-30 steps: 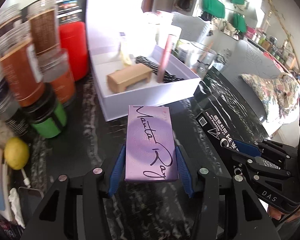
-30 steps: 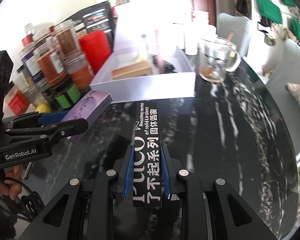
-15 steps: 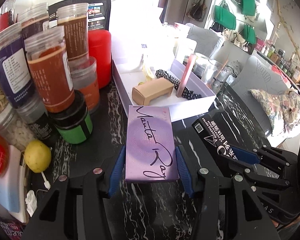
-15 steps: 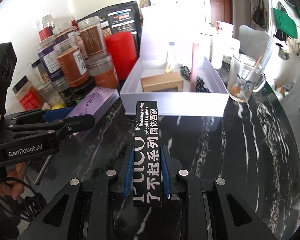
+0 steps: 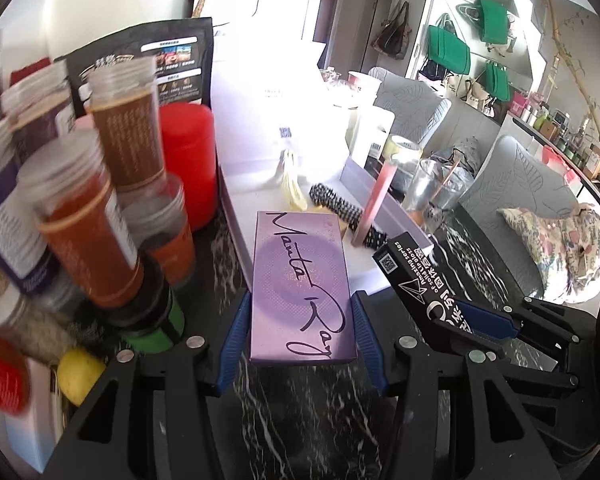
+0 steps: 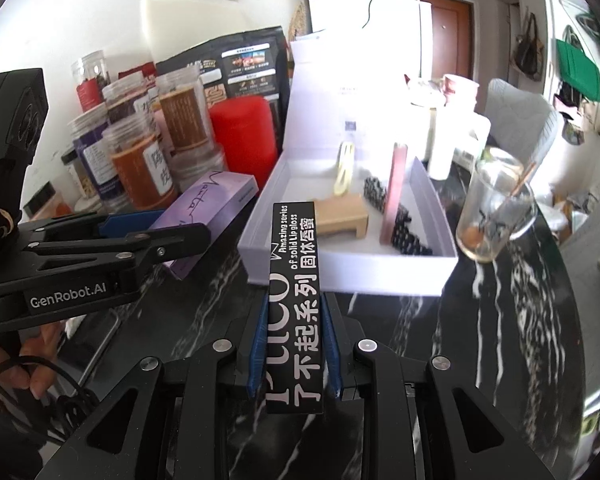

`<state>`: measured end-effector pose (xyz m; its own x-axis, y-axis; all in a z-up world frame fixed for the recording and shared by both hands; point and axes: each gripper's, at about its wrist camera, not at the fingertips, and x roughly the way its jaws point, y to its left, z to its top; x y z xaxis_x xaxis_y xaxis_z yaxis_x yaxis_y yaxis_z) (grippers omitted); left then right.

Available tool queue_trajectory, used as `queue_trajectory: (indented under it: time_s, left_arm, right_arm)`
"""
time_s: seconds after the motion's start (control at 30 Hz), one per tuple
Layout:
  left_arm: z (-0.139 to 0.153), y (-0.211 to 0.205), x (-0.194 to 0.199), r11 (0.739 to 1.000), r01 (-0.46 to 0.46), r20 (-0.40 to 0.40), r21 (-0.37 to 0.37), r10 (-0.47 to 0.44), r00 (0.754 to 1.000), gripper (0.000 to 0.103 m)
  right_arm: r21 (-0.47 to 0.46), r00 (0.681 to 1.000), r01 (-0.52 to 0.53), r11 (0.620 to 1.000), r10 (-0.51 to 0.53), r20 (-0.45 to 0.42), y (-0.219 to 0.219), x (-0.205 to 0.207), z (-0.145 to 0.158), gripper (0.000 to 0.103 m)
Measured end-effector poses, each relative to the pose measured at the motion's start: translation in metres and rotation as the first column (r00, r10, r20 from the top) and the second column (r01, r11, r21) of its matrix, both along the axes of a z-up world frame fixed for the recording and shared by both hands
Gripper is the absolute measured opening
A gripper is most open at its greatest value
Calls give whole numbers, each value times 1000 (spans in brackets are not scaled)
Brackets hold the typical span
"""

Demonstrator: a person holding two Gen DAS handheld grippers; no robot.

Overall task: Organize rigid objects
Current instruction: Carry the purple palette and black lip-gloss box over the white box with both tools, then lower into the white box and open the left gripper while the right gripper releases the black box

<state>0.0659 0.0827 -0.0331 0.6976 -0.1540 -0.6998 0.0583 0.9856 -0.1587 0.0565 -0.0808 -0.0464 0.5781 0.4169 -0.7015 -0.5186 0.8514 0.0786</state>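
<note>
Since a second ago you are bringing both boxes up off the dark marbled worktop (image 6: 440, 320) and closer to the white tray (image 6: 340, 268); its near wall, which was well ahead, is now sitting just beyond the boxes' far ends in both views.

The purple box (image 5: 302, 284) with the handwritten script is lying flat between the fingers of the left gripper (image 5: 300, 338), which are standing about half open and pressing on its two long sides. The black lip-gloss box (image 6: 296, 308) is being carried lengthwise in the right gripper (image 6: 294, 346), whose fingers are nearly closed, clamped on its narrow sides. From the right wrist view the two boxes are apart, purple to the left of black.

You are in the carrying step: both items lifted, neither yet over the tray. The tray is already holding a tan cardboard piece (image 6: 342, 216), a pink stick (image 6: 396, 196) leaning on its right wall, a black dotted strip (image 6: 396, 220) and a yellow clip (image 6: 344, 172). Next, I judge, you are needing to clear the near wall and pick bare floor: left of the tan piece looks freest. Beware the jars (image 5: 80, 216) crowding the left side and the glass (image 6: 496, 208) beside the tray's right wall.
</note>
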Motion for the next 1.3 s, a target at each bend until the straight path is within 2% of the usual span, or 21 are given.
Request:
queue_trajectory:
  time_s: [0.47,0.8,0.97,1.17,1.3]
  left_arm:
    - [19,-2,52,1000,-14,28,-11,14,1000,50]
    - [32,-7,89,1000,-13,50,26,12,999,50]
    - [35,-7,109,1000,5,38,9,-5,999,50]
    - [36,-12,129,999,14,23,34,-15,1000,50]
    - [36,-16,139,998,19,18,52,-20,1000,50]
  right_arm:
    - [19,998,-23,1000,22,53,8,52,24,25]
    - [45,996,-30,999,26,83,8,89,38,25]
    - [75,997,-26,997,20,78,4,111,48,25]
    - [78,996,-12,997,5,86,3,136,57,25]
    - [109,999,-24,994,19,44,2,155,60,25]
